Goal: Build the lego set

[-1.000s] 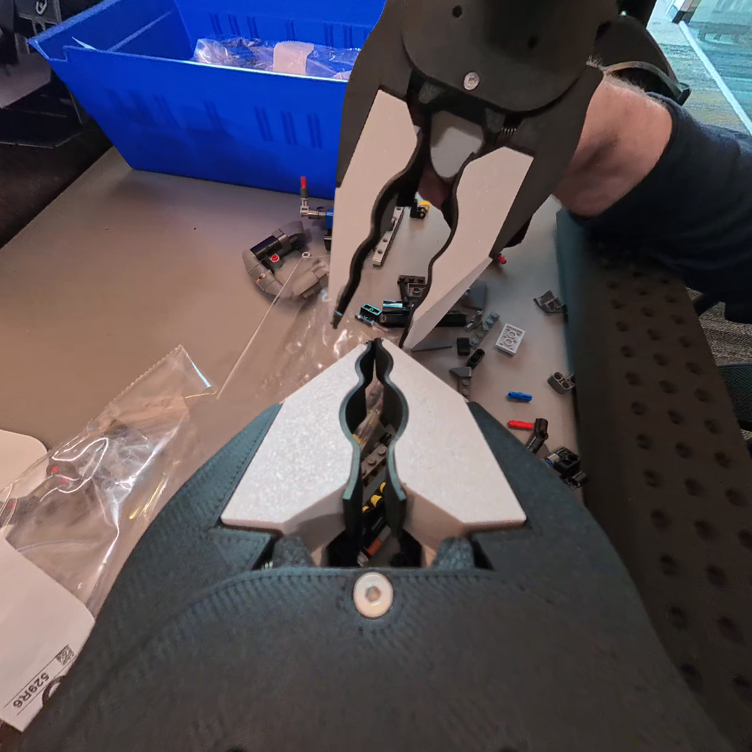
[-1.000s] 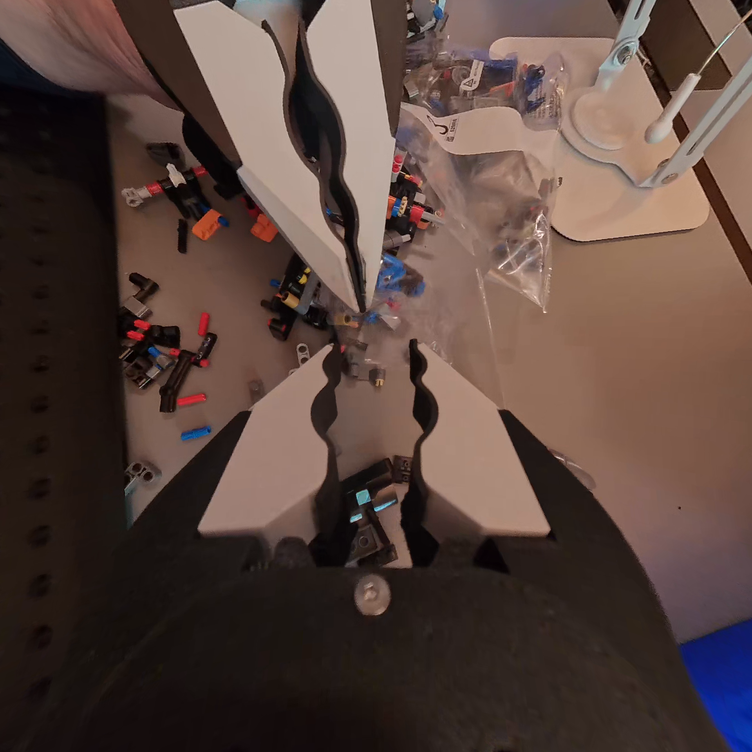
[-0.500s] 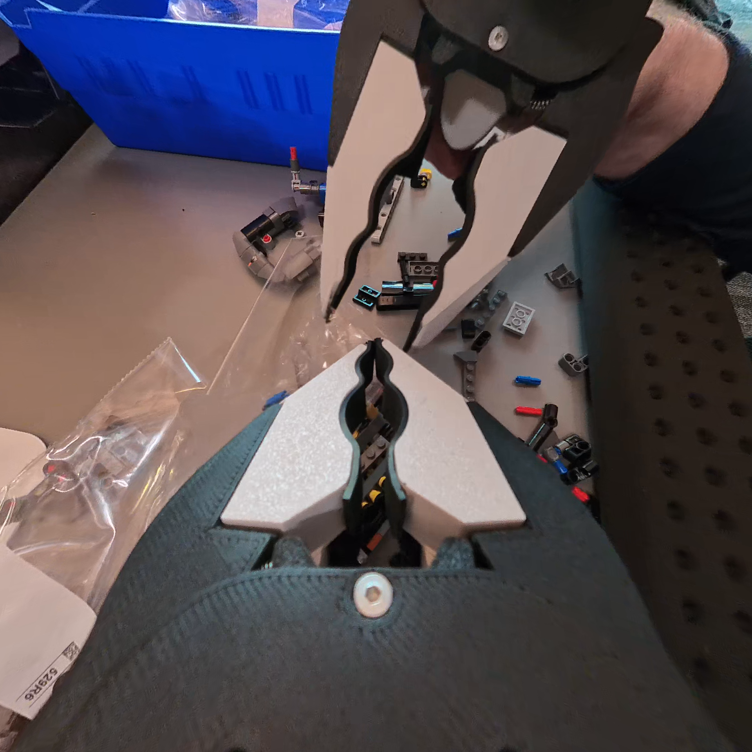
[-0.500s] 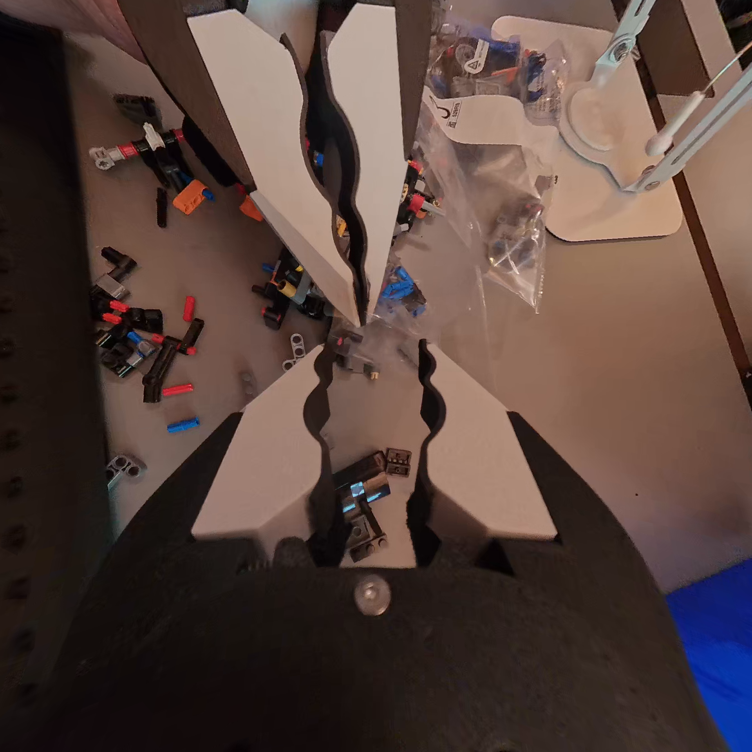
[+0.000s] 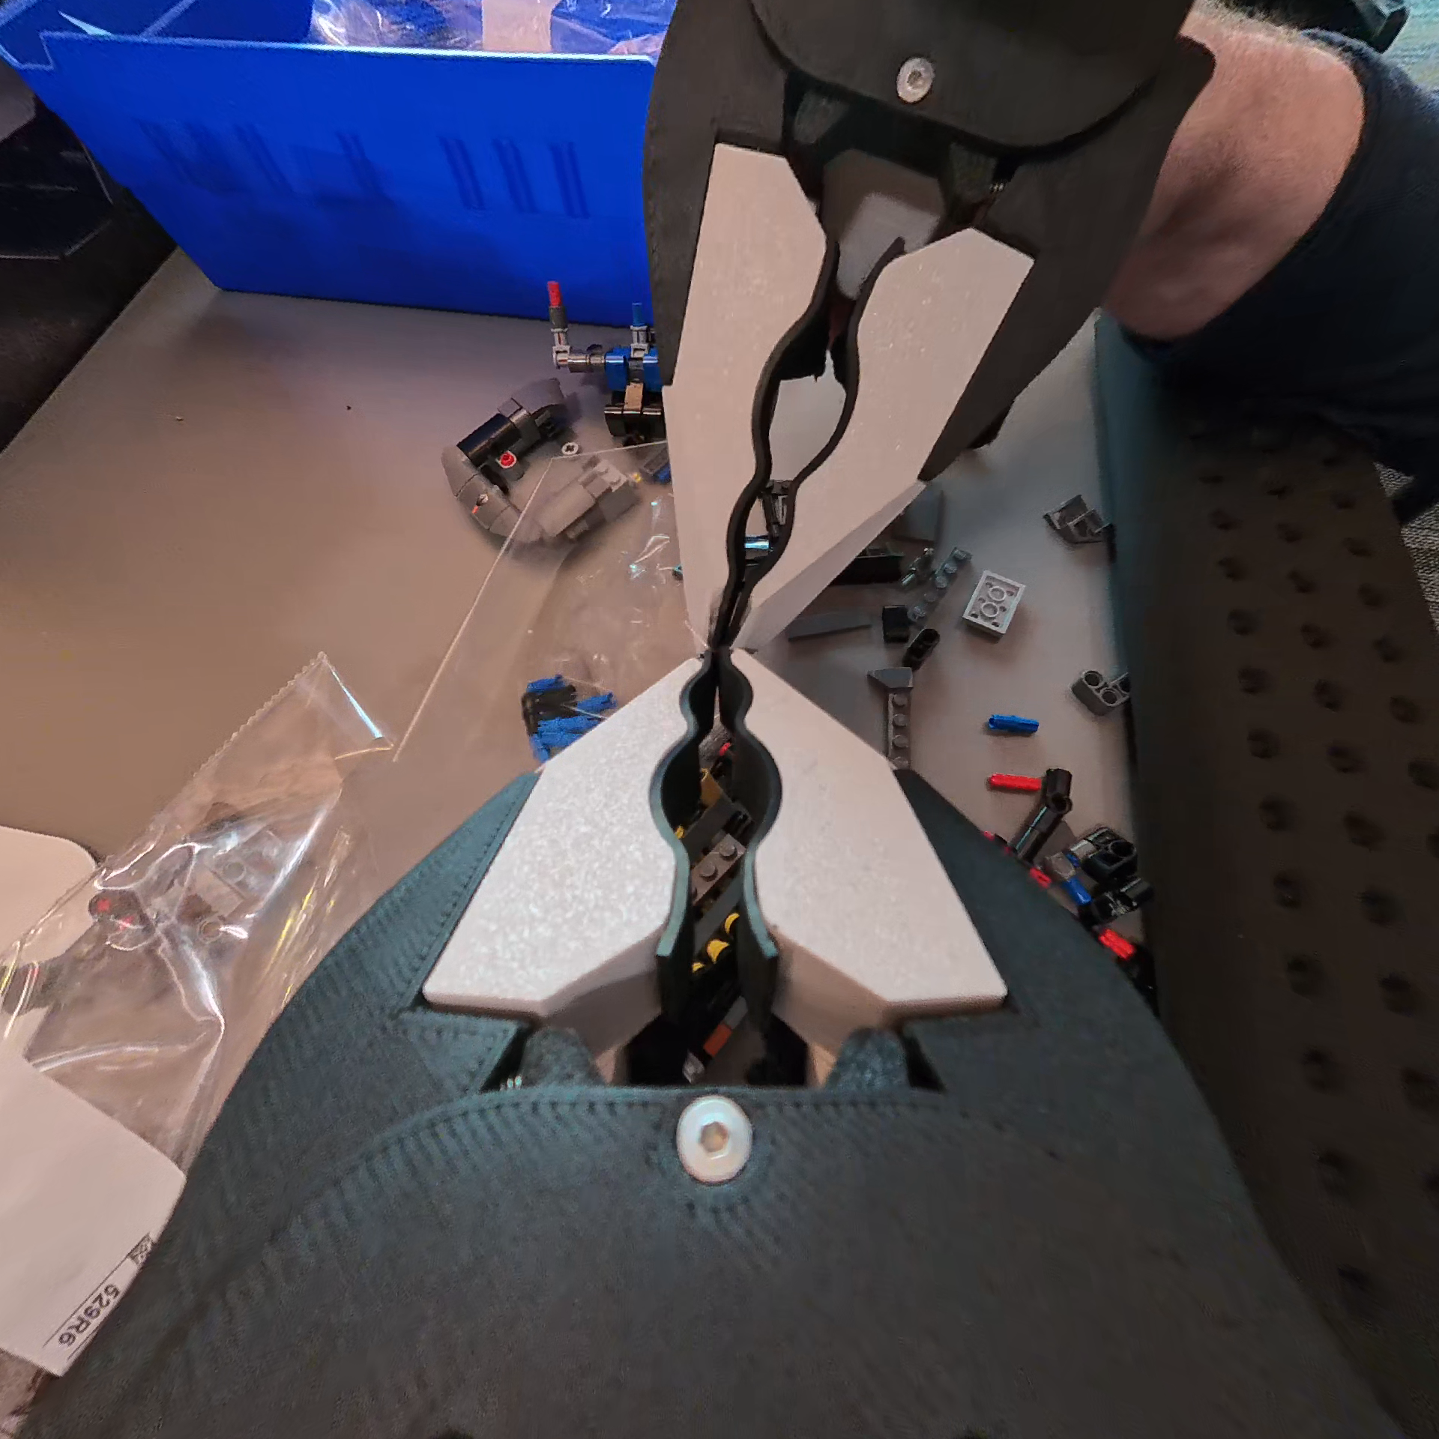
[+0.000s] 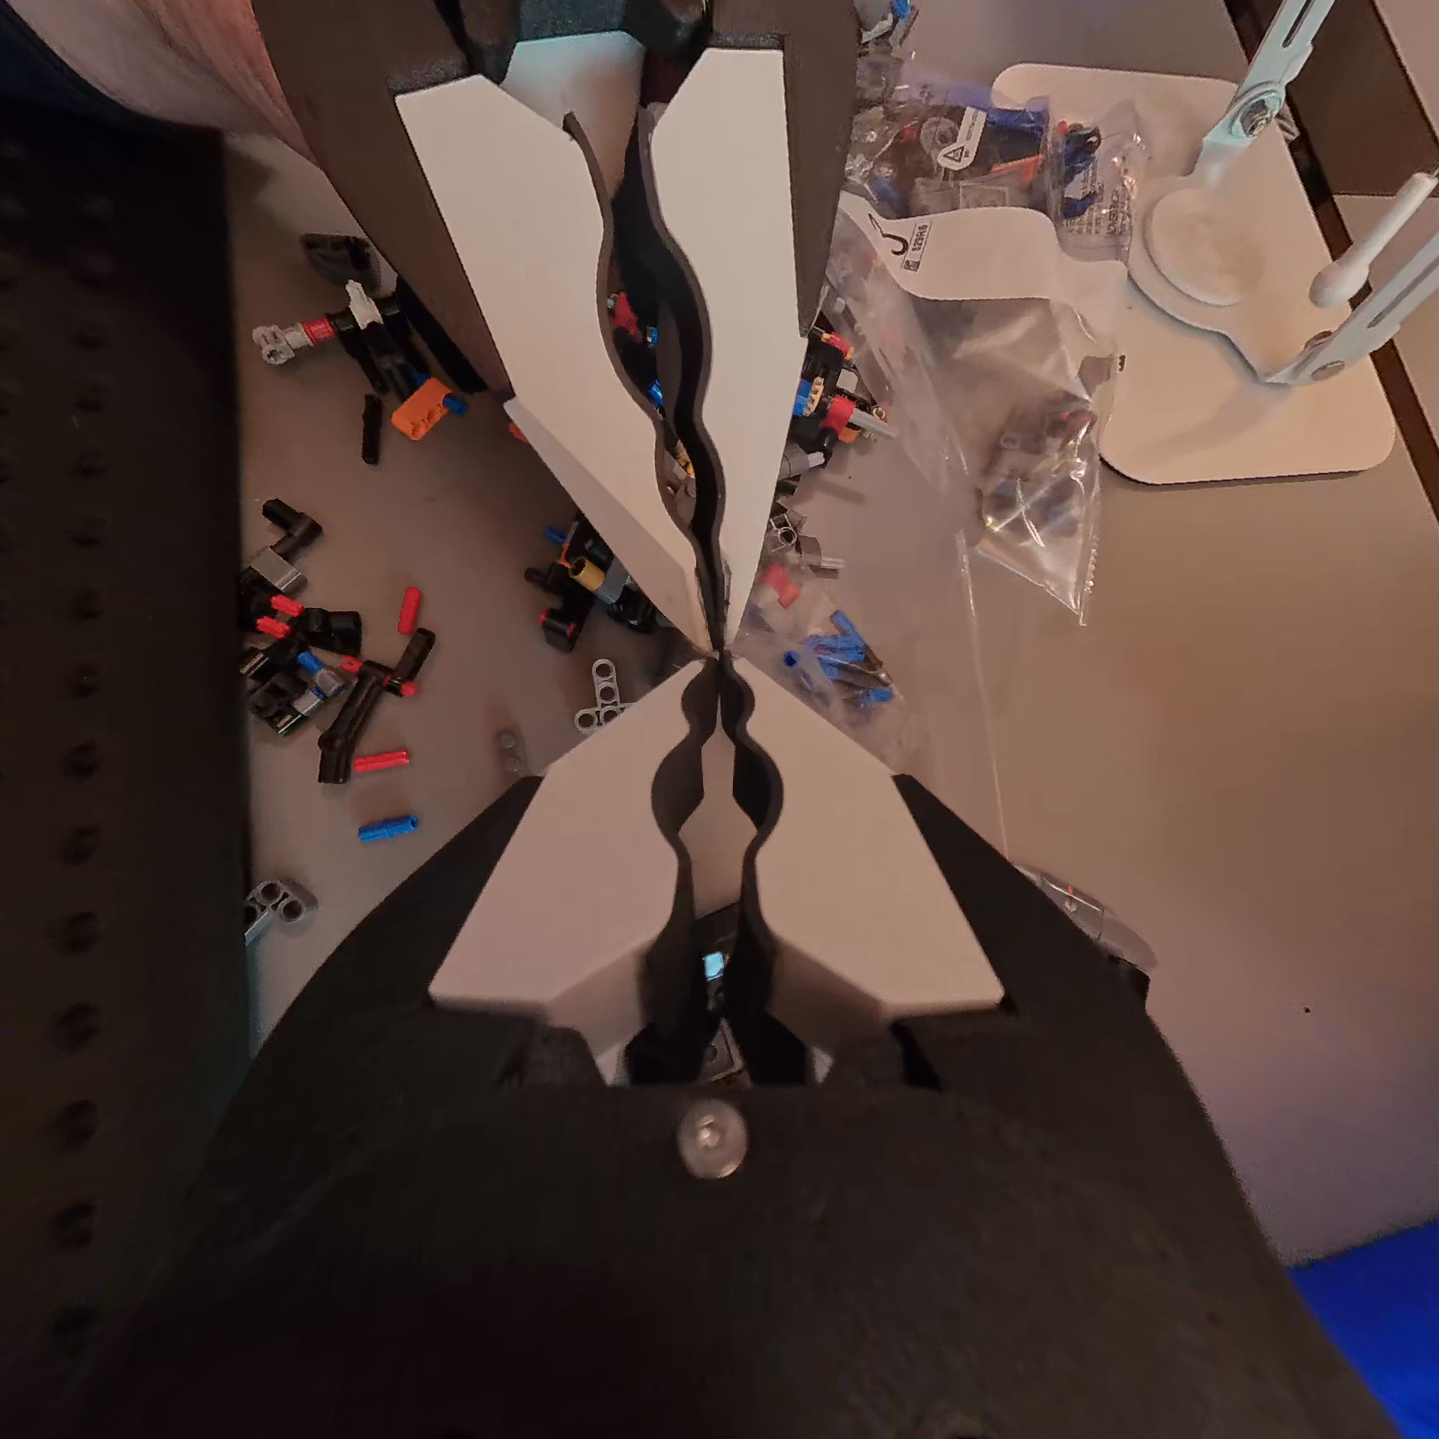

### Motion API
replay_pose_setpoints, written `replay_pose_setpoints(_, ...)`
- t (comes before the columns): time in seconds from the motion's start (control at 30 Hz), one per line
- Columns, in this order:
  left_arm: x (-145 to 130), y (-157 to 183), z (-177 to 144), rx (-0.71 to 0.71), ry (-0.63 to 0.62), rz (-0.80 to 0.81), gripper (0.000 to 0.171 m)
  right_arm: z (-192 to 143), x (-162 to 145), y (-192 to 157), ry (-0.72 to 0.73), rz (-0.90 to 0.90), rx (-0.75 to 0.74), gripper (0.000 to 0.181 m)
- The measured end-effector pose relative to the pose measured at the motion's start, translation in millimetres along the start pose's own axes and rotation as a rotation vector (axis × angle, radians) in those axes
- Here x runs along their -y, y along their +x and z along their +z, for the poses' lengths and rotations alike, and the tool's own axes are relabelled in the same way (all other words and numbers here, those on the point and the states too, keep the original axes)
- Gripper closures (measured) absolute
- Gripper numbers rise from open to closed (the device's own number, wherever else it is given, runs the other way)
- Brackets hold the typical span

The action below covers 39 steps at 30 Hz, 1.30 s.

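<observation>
Left gripper (image 5: 712, 676), right gripper (image 6: 715, 676): jaws closed tip-to-tip, apparently pinching clear bag (image 5: 545, 576). Risk: film tears, pieces scatter.

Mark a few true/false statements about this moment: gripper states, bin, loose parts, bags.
1. The left gripper and right gripper are both closed, tip to tip. True.
2. The light grey studded plate is held in the right gripper. False: it lies loose on the table.
3. A blue bin sits at the table's far edge in the left wrist view. True.
4. The clear bag by the white stand base is empty. False: it still holds pieces.
</observation>
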<state>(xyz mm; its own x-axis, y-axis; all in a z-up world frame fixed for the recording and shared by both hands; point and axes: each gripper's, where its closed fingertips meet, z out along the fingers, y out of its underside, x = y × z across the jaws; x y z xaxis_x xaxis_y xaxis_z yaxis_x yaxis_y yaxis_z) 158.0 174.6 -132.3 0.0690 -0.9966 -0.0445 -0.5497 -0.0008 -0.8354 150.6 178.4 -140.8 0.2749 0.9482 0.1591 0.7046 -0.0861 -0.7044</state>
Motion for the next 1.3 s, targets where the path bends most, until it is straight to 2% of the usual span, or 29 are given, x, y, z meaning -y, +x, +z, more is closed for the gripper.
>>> replay_pose_setpoints(0.17,-1,-3,-1,0.005,0.011,0.0,0.171,-2,1,0,0.03,0.032,0.025,0.181)
replay_pose_setpoints(0.4,8,-8,-8,-0.016,0.099,-0.059,0.168,-8,5,3,0.085,0.075,0.04,0.181)
replay_pose_setpoints(0.63,2,-7,-3,-0.014,0.064,-0.047,0.171,-7,4,2,0.084,0.085,0.058,0.181)
replay_pose_setpoints(0.8,6,-11,-8,0.002,0.085,-0.053,0.171,-6,2,2,0.082,0.091,0.062,0.181)
replay_pose_setpoints(0.97,8,-20,-20,0.027,0.108,-0.073,0.167,-9,1,4,0.094,0.109,0.065,0.181)
replay_pose_setpoints(1.2,-7,-40,-27,0.113,0.034,-0.112,0.159,-12,1,13,0.11,0.128,0.019,0.181)
replay_pose_setpoints(1.3,-1,-44,-33,0.132,0.065,-0.104,0.161,-11,1,24,0.113,0.147,-0.031,0.163)
